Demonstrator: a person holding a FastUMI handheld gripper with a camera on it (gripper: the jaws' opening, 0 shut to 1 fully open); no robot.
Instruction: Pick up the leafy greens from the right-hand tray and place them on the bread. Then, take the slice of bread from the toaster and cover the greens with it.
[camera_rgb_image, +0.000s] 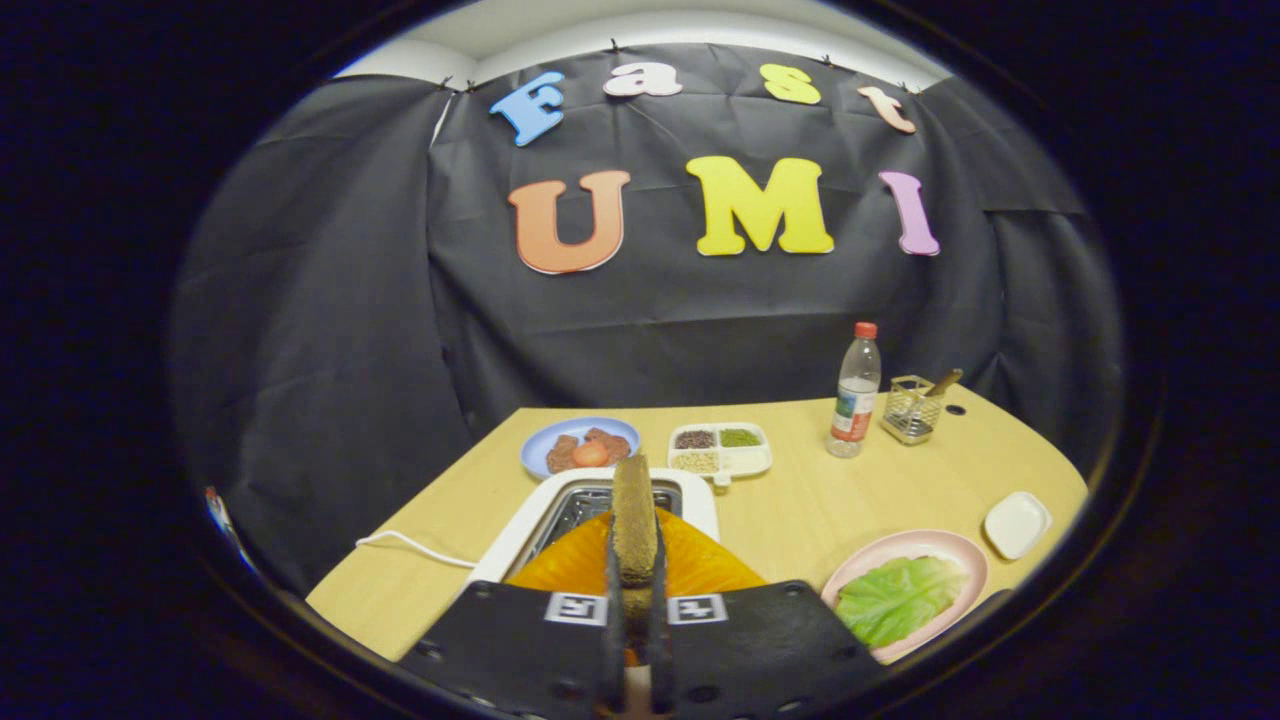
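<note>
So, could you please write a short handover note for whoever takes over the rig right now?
Gripper: shut on the slice of bread, held on edge just above the toaster.
Leafy green: lying on the pink plate, beside the fingers; whether bread lies under it cannot be told.
Done: bread is out of the toaster.
Left: carry the slice over to the pink plate, lay it flat over the green, then release.

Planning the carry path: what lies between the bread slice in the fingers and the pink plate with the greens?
Gripper view: bare wooden table separates the bread slice, pinched by the hand-held gripper, from the pink plate.
</note>
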